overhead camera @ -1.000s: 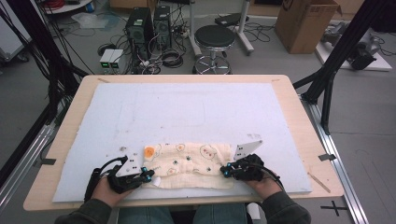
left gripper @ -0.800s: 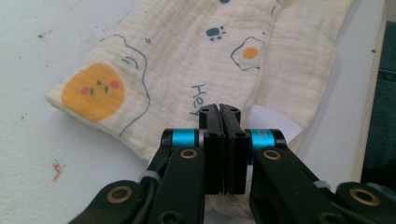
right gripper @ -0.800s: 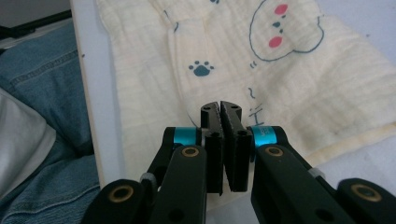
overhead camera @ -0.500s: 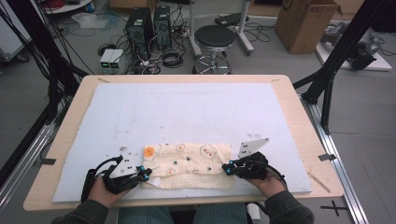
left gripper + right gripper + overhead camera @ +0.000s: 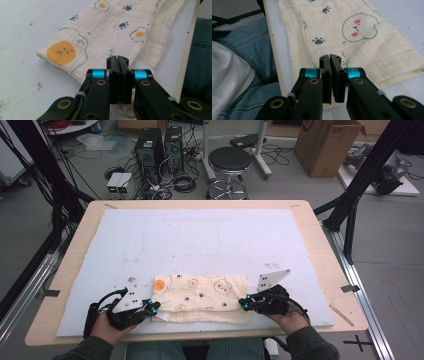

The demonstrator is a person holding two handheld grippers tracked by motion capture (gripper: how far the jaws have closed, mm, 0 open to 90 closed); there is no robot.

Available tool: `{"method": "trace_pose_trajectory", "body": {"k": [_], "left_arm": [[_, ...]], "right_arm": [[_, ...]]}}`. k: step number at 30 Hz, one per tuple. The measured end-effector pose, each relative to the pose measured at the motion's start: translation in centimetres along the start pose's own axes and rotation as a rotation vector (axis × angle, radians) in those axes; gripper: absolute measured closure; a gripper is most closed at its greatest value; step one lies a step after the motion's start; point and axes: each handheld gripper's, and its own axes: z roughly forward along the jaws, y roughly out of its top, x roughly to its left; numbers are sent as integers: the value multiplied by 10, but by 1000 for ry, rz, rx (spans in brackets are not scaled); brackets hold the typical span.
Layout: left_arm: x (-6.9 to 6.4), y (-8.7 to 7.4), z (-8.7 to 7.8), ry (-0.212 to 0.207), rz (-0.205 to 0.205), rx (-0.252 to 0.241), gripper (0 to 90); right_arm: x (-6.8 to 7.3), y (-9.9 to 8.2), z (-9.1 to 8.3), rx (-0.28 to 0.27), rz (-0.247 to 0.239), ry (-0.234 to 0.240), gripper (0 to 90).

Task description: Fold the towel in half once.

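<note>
Each tool, left (image 5: 117, 58) and right (image 5: 330, 57), is apparently clamped on the folded cloth's (image 5: 202, 292) near edge.

A wooden table (image 5: 320, 245) carries a white board (image 5: 200, 240) bearing a folded cloth (image 5: 202, 292).

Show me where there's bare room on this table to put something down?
The white mat is bare from its far edge down to the folded cloth, and on both sides. It is crowded along the near edge, where the left gripper and right gripper pinch the cloth's corners.
</note>
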Motion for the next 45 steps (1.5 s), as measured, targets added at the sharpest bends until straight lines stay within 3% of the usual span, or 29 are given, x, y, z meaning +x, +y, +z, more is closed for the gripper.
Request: {"method": "trace_pose_trajectory", "body": {"k": [17, 29, 35, 45], "left_arm": [[-13, -9, -5, -14, 18, 26, 879], [-14, -11, -3, -21, 12, 33, 874], [-10, -8, -6, -27, -24, -4, 667], [-6, 0, -5, -23, -53, -54, 608]], "right_arm": [[20, -8, -5, 6, -23, 17, 881], [21, -15, 2, 37, -13, 31, 871], [16, -16, 1, 16, 27, 32, 718], [5, -1, 1, -56, 63, 7, 641]]}}
